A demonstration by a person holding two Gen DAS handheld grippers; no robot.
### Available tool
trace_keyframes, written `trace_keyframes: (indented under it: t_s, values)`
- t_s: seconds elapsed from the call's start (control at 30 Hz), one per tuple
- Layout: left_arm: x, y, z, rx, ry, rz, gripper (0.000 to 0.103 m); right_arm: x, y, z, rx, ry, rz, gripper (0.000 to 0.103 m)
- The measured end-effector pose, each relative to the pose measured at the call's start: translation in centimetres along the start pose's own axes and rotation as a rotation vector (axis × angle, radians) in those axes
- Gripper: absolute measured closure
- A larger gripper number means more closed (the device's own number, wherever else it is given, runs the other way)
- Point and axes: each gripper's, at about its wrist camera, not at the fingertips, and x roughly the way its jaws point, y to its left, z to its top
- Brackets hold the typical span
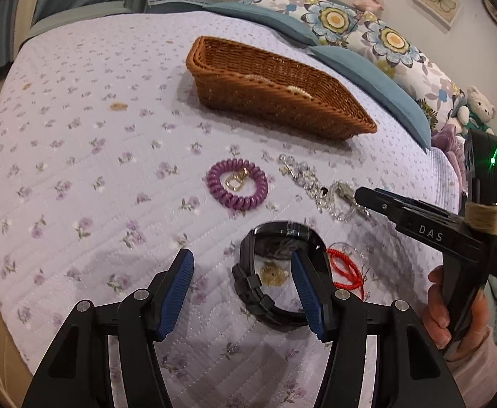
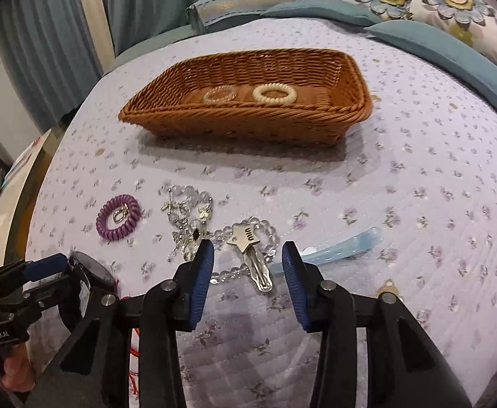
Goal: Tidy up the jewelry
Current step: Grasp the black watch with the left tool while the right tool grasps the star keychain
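Observation:
A brown wicker basket sits on the bed and holds a cream coil ring and a clear bead bracelet. My left gripper is open over a black watch, its right finger inside the strap loop. A red cord lies beside the watch. A purple coil bracelet and clear bead strands lie further out. My right gripper is open around a silver hair clip on the bead strand.
A lilac floral quilt covers the bed. A light blue strip lies right of the hair clip. Blue and floral pillows and soft toys line the far side. Curtains hang at the left.

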Motion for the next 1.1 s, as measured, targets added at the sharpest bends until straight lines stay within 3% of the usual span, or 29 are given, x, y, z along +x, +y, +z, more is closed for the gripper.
trace_keyframes:
  t_s: [0.13,0.53,0.6,0.67,0.73,0.77,0.9,1.1]
  values:
    - [0.2,-0.4,-0.2,0.013,-0.005,0.007,0.042,0.8,0.2,-0.1,-0.010,0.035,-0.009,0.069]
    - [0.8,-0.5,-0.2,0.024,-0.001,0.026,0.042,2.9,1.2,0.4,-0.066,0.097,-0.059,0.070]
    - [0.8,-0.7,-0.1,0.032,-0.001,0.036,0.042,2.9,1.3,0.4,-0.068,0.093,-0.067,0.079]
    - [0.8,-0.6,-0.2,0.033,-0.003,0.040,0.048,2.8,1.1,0.5,-0.061,0.089,-0.063,0.086]
    - [0.8,-0.6,-0.2,0.032,0.005,0.037,0.074,2.6,1.0,0.4,-0.056,0.081,-0.049,0.086]
    - [0.9,-0.6,-0.3,0.031,0.013,0.028,0.080,2.5,0.9,0.4,-0.055,0.080,-0.045,0.087]
    - [0.8,-1.0,-0.3,0.045,0.006,0.037,0.084,1.3,0.7,0.3,-0.043,0.039,0.002,0.087]
    - [-0.3,-1.0,0.0,0.029,-0.014,-0.006,0.089,-2.1,-1.6,0.2,0.069,-0.077,0.162,0.087]
